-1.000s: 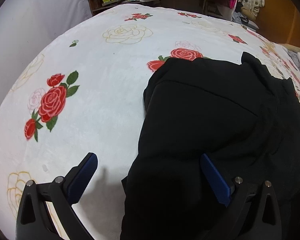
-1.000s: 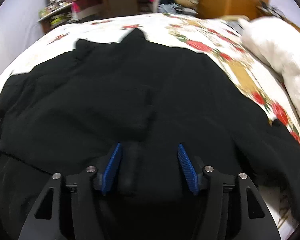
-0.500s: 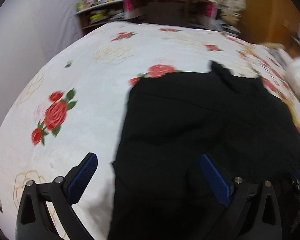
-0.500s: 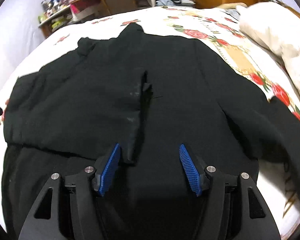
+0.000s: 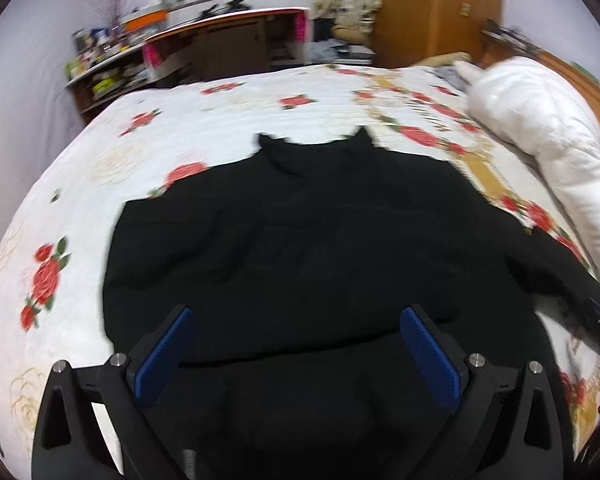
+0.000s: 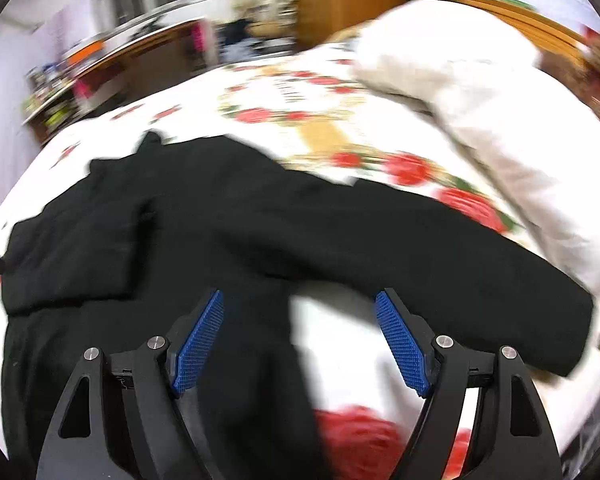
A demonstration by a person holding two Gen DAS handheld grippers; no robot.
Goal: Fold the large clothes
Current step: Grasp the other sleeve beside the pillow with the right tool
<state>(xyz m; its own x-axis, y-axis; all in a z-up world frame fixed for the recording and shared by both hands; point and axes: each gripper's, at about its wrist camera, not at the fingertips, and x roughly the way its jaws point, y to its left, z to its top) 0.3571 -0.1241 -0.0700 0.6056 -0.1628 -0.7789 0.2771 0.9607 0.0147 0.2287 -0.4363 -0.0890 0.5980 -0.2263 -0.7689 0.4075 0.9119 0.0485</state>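
The bed (image 5: 228,120), spread with a white rose-print cover, fills both my views. A bundled white duvet (image 5: 548,152) lies along its right side. The black garment (image 5: 320,240) lies flat across the middle of the bed, collar toward the far edge, one sleeve (image 6: 480,272) stretched out to the right. My left gripper (image 5: 296,354) hangs above the garment's near hem, its fingers spread wide and empty. My right gripper (image 6: 300,340) hangs over the garment's right edge; its fingers have just been opening and stand apart, with no cloth between them.
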